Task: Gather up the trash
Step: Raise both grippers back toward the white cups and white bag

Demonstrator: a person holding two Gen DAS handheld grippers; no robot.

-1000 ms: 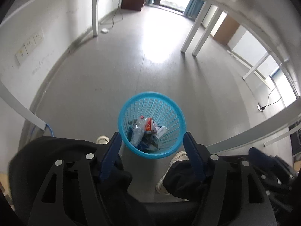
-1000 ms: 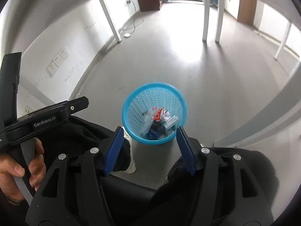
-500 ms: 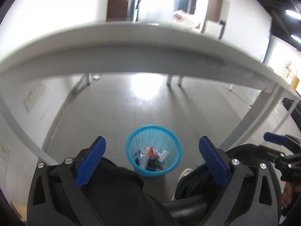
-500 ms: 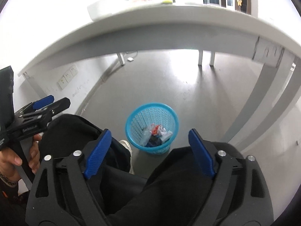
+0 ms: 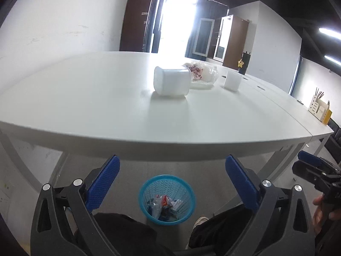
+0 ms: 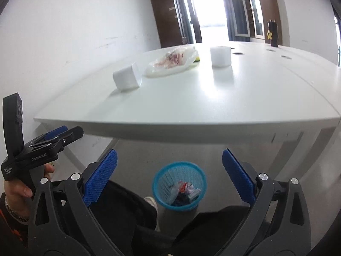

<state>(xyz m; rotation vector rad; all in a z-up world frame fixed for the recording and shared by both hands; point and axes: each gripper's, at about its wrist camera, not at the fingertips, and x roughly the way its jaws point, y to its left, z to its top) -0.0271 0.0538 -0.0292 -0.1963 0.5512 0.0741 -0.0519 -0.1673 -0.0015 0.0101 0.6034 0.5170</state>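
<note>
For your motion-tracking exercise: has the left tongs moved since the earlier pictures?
Yes. The left tongs have risen and tilted up: the blue basket now sits lower and smaller, and the white table top shows.

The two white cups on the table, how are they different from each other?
The nearer cup lies tipped on its side, while the farther cup stands upright. The nearer cup sits close against the crumpled plastic bag; the farther cup stands apart, on the bag's other side. In the left wrist view the nearer one looks bigger. Both are plain white and rest on the white table.
</note>
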